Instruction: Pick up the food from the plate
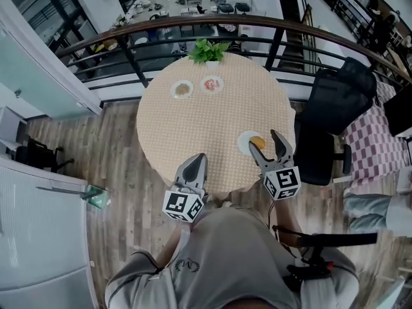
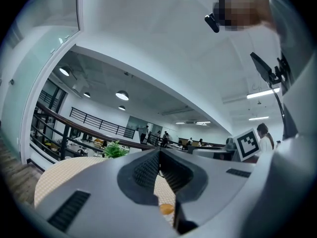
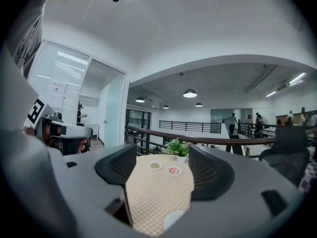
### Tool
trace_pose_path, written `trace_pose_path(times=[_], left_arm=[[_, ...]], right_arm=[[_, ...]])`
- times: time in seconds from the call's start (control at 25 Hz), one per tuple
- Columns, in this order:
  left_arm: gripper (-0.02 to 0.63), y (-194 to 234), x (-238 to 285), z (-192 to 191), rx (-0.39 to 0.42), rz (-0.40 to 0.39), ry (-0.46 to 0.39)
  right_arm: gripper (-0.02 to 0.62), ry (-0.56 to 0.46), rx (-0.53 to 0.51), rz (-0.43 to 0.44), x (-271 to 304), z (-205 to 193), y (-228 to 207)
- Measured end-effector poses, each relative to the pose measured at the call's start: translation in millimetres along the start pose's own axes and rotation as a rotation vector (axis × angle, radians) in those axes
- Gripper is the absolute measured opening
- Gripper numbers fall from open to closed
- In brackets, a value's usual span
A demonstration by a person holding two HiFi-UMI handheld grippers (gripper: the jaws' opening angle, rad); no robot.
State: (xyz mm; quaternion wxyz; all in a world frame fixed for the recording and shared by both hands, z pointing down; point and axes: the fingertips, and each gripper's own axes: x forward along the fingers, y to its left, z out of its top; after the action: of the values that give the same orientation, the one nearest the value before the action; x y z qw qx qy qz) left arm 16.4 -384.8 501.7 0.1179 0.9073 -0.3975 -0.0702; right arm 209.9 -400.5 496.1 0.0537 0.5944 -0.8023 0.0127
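Observation:
An orange piece of food [image 1: 258,141] lies on a white plate [image 1: 243,140] near the front right edge of the round table [image 1: 212,127]. My right gripper [image 1: 264,140] hovers over that plate, open, with nothing between its fingers. In the right gripper view its jaws [image 3: 162,155] stand wide apart and the plate's rim [image 3: 174,218] shows low between them. My left gripper [image 1: 198,159] is shut and empty at the table's front edge. In the left gripper view [image 2: 159,155] the orange food [image 2: 167,208] shows just below the closed jaws.
Two small dishes [image 1: 183,89] [image 1: 212,84] with food sit on the far side of the table, with a potted plant [image 1: 207,50] behind them. A curved railing [image 1: 193,34] runs round the far edge. A black chair [image 1: 331,108] stands at the right.

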Motion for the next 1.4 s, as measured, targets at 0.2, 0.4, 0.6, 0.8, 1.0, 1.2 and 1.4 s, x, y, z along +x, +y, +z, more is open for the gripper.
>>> trace_pose_path(times=[0.2, 0.4, 0.6, 0.8, 1.0, 1.2, 1.4], left_arm=[[0.005, -0.2, -0.3, 1.7, 0.012, -0.01, -0.003], [0.004, -3.3, -6.4, -2.0, 0.002, -0.003, 0.001], [0.005, -6.2, -11.8, -4.8, -0.004, 0.0, 0.01], [0.005, -2.8, -24.0, -5.4, 0.007, 0.022, 0.019], [0.005, 6.9, -34.2, -10.4, 0.003, 0.071, 0.037], [0.005, 14.8, -45.2, -12.0, 0.015, 0.114, 0.049], [0.005, 21.7, -51.4, -9.3, 0.03, 0.156, 0.049]], right_arm=[[0.316, 0.063, -0.079, 0.009, -0.1, -4.5, -10.6], [0.316, 0.25, -0.198, 0.05, 2.9, -38.9, -24.0], [0.316, 0.495, -0.404, 0.123, 16.2, -96.9, -33.0], [0.316, 0.696, -0.606, 0.21, 32.1, -168.9, -42.9], [0.316, 0.846, -0.602, 0.303, 45.9, -234.1, -55.5], [0.316, 0.955, -0.634, 0.353, 59.1, -291.5, -67.1], [0.316, 0.999, -0.638, 0.424, 75.2, -331.4, -68.5]])
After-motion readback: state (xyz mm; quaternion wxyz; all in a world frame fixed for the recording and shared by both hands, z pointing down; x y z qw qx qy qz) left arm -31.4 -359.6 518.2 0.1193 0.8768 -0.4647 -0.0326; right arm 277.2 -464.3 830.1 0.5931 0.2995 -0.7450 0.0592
